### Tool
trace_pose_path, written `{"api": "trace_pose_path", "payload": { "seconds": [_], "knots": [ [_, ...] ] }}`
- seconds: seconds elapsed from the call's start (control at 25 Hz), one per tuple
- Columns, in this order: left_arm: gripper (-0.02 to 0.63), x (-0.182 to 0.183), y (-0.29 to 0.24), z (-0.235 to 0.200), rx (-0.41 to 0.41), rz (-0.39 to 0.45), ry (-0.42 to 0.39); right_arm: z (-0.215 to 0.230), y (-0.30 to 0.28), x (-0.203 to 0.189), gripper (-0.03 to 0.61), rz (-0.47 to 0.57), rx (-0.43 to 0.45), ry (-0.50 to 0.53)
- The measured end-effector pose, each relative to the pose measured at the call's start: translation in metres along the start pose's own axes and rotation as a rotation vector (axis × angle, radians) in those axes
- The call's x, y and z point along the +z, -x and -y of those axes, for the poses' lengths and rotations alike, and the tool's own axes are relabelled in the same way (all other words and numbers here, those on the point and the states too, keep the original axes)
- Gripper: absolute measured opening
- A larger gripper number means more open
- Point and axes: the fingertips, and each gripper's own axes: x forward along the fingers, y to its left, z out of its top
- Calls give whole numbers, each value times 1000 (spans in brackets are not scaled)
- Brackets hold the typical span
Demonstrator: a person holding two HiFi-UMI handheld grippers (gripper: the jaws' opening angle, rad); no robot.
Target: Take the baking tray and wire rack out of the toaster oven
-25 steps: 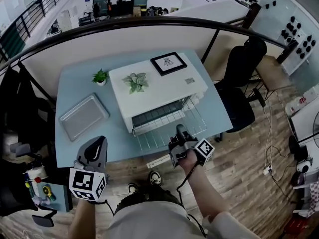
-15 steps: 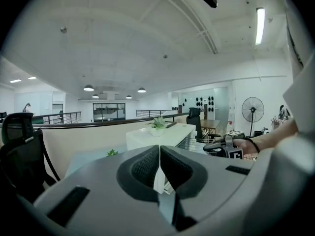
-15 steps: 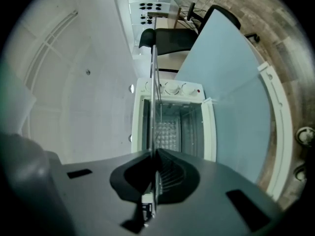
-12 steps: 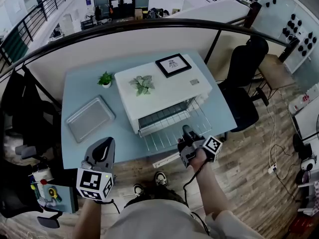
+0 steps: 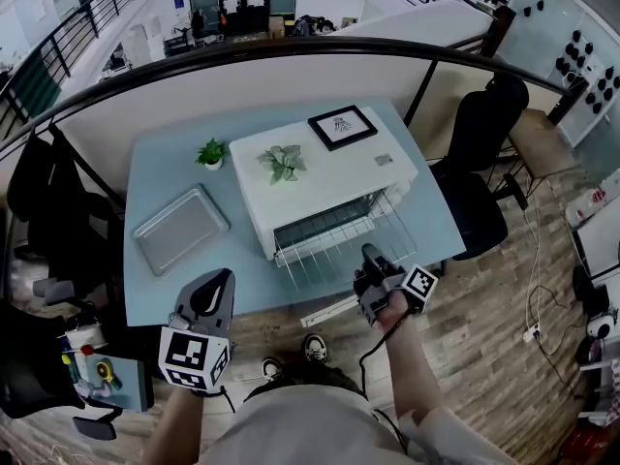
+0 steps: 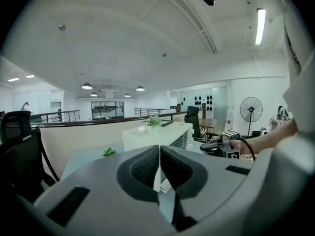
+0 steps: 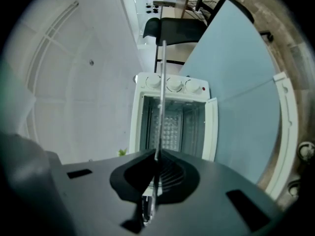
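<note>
We are on the second step. The baking tray (image 5: 181, 229), a shallow dull-metal rectangle with rounded corners, already lies on the pale blue worktop (image 5: 155, 163), left of the boxy white toaster oven (image 5: 329, 168). Our right tool (image 5: 369, 257) pinches the front wire of the wire rack (image 5: 334, 245), a thin shiny grid that seems about half out. Our left tool (image 5: 215, 284) is pressed together on nothing. Next, we judge, comes a level pull until the rack is clear.

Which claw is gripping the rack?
The right claw, shut on the rack at its front edge; the left claw is shut on nothing.
</note>
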Motion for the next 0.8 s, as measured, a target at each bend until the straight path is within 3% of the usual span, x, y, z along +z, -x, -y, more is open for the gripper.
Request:
{"api": "trace_pose_path", "payload": {
  "seconds": [0.16, 0.36, 0.64, 0.8],
  "knots": [
    [9, -1, -4, 6, -13, -8, -4, -1, 3, 5, 3, -49, 9, 44],
    [9, -1, -6, 9, -9, -18, -5, -12, 13, -2, 3, -38, -13, -28],
    [9, 0, -16, 24, -41, -21, -17, -30, 75, 14, 5, 30, -27, -45],
    [9, 0, -28, 43, -85, -26, -26, -47, 112, 31, 3, 98, 19, -90]
  ]
}}
